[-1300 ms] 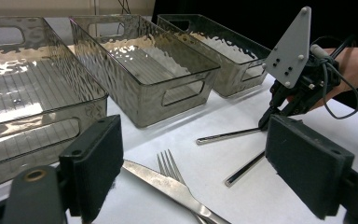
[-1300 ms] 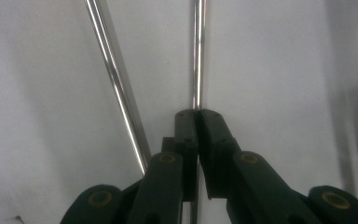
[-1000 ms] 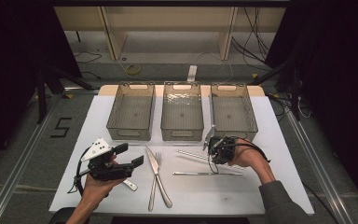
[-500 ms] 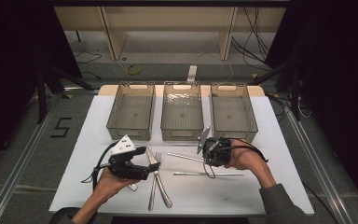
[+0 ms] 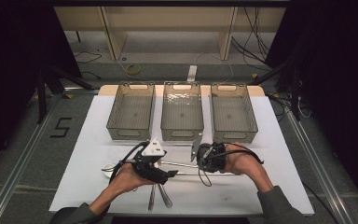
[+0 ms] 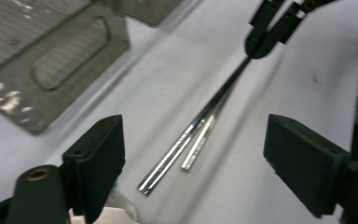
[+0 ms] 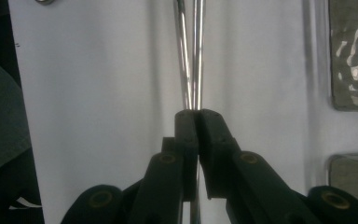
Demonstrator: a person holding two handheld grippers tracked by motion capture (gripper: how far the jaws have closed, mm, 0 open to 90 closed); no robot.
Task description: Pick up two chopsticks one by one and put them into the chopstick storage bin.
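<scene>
My right gripper (image 5: 197, 161) (image 7: 196, 114) is shut on a thin metal utensil handle (image 7: 197, 56) that runs out leftward over the white mat (image 5: 88, 186). A second thin metal piece (image 7: 182, 56) lies close beside it; I cannot tell whether it is gripped too. My left gripper (image 5: 168, 171) (image 6: 196, 140) is open just left of the right one. Both metal strips (image 6: 191, 133) run between its jaws without touching the pads, and their free ends point toward its camera. In the left gripper view, the right gripper (image 6: 261, 44) holds the far end of the strips.
Three clear bins (image 5: 131, 112) (image 5: 182, 112) (image 5: 233, 112) stand side by side at the back of the mat. A fork and a spoon (image 5: 158, 196) lie near the front edge under my left hand. A small white object (image 5: 108, 167) sits to the left.
My left gripper has moved right, from the mat's left part to the middle beside the right gripper. The right gripper has shifted slightly left and up, still shut on the utensil.
</scene>
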